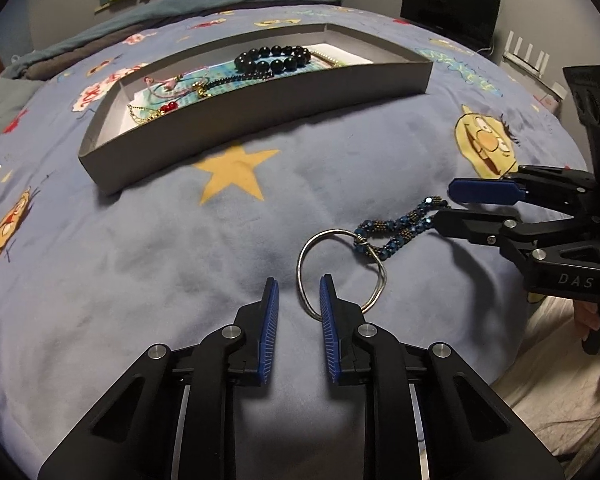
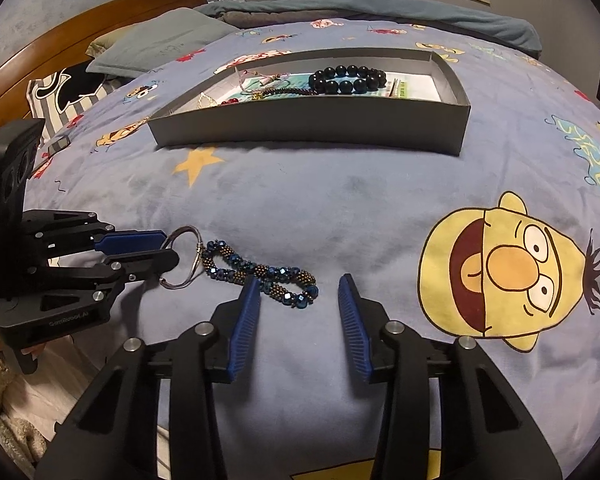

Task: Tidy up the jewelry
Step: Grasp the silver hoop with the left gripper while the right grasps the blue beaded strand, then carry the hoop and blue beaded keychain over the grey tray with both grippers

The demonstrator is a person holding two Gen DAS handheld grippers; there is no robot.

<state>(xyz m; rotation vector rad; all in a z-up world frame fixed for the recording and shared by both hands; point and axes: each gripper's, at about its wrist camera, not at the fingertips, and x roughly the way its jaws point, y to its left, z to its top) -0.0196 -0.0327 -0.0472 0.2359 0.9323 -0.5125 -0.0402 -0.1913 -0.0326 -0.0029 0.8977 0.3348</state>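
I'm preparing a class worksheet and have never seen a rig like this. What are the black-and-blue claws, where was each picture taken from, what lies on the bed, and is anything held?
A person holds two hand-held grippers, each with a camera looking along its fingers. One picture looks past the left gripper, the other past the right gripper. On the cartoon blanket sits a grey box of jewelry, including a black bead bracelet. Nearer lies a silver ring joined to a blue beaded strand. The left fingers straddle the ring, the right the strand. Nothing is gripped yet.
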